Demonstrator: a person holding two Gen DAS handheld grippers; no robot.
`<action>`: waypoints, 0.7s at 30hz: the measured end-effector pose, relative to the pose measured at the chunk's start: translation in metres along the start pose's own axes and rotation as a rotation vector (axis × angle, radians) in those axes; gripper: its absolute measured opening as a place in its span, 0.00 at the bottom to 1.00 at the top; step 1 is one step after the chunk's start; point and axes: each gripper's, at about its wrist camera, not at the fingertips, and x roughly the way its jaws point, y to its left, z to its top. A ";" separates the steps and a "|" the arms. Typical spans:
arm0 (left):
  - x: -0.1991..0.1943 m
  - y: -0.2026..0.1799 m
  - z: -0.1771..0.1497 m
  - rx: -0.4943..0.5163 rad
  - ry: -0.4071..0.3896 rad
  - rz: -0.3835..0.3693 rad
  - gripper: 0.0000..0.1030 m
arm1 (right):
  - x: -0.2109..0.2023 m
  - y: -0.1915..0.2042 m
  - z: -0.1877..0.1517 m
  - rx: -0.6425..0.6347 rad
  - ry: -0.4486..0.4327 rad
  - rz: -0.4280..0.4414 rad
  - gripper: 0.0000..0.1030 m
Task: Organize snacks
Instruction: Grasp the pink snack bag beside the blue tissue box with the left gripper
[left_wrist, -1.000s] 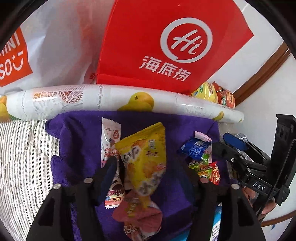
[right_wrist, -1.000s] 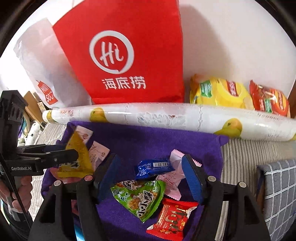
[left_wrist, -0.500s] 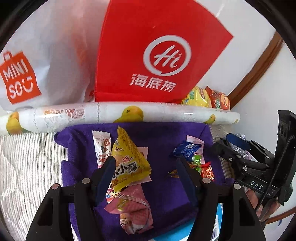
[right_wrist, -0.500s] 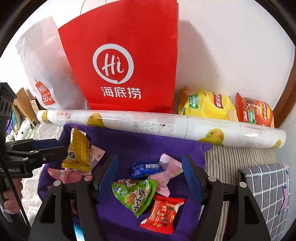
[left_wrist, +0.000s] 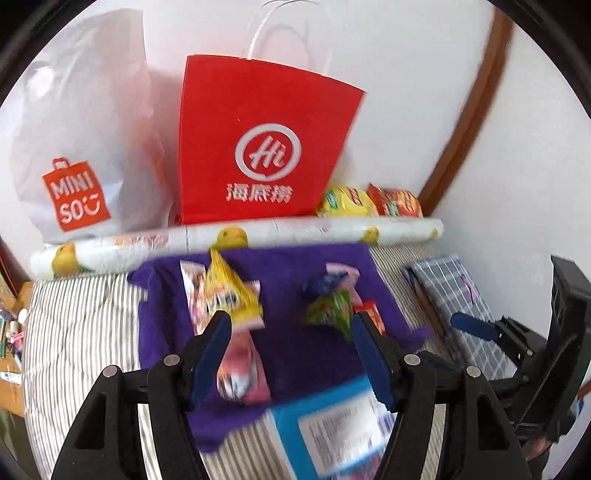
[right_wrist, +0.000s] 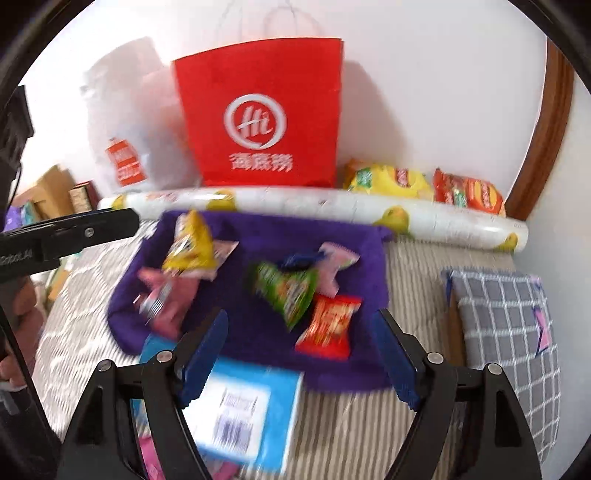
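Several snack packets lie on a purple towel (left_wrist: 295, 266) (right_wrist: 266, 232). To the left are a yellow packet (left_wrist: 231, 295) (right_wrist: 190, 245) and a pink one (left_wrist: 242, 373) (right_wrist: 162, 301). To the right are a green packet (left_wrist: 330, 310) (right_wrist: 291, 291), a blue one (left_wrist: 319, 286) (right_wrist: 297, 260) and a red one (right_wrist: 328, 325). My left gripper (left_wrist: 291, 334) hovers open above the towel's near edge, holding nothing. My right gripper (right_wrist: 299, 334) also hangs over the near edge; its jaws are opening with nothing between them. The views are motion-blurred.
A blue box (left_wrist: 332, 424) (right_wrist: 243, 402) lies on the striped bedding in front of the towel. Behind the towel lie a printed roll (left_wrist: 236, 240), a red paper bag (left_wrist: 258, 147), a white plastic bag (left_wrist: 81, 147) and two chip bags (right_wrist: 424, 186). A checked pillow (right_wrist: 506, 332) sits right.
Both grippers have drawn back and up from the towel, so more of the bed shows. The right jaws stand wider. The yellow packet now lies on the towel, clear of the left fingers.
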 end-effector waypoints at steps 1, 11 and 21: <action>-0.007 -0.003 -0.010 0.005 0.002 0.006 0.64 | -0.007 0.001 -0.008 0.005 -0.002 -0.003 0.77; -0.027 -0.036 -0.101 0.020 0.104 -0.022 0.75 | -0.056 -0.004 -0.094 0.134 0.016 0.020 0.77; -0.011 -0.052 -0.145 -0.018 0.195 -0.081 0.76 | -0.075 -0.025 -0.159 0.270 0.002 0.002 0.77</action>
